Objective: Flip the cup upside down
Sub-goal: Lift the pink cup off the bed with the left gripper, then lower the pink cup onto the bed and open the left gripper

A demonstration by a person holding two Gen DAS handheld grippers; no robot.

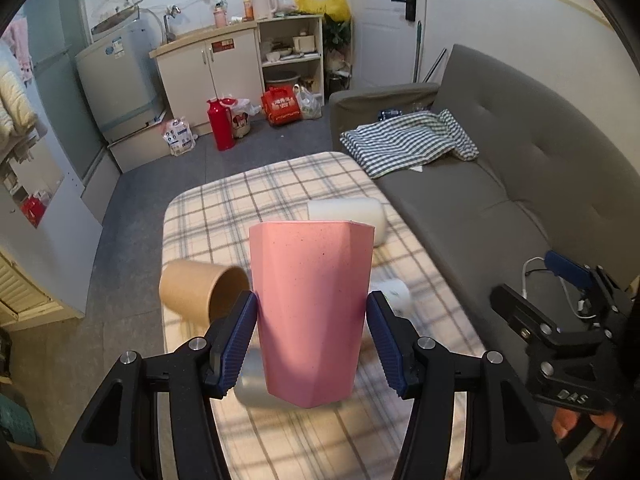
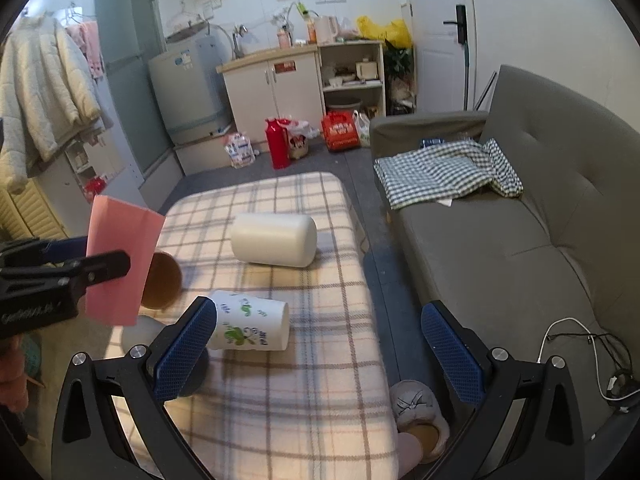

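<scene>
A grey sofa (image 2: 500,232) bearing a checked cloth (image 2: 444,172) stands beside the plaid-covered table (image 2: 320,380).

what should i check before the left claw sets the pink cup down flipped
1. Grip: left claw clamps the pink cup on both sides, off the surface: ok.
2. Orientation: wide end up in the left wrist view, so apparently not yet inverted: not ok.
3. Cup contents: interior hidden: cannot tell.
4. Landing spot: plaid cushion has bare fabric near its front edge: ok.
5. Nearby clutter: brown paper cup, printed white cup and plain white cup lie on their sides close by: not ok.
6. Right claw open, empty, off to the side: ok.
</scene>
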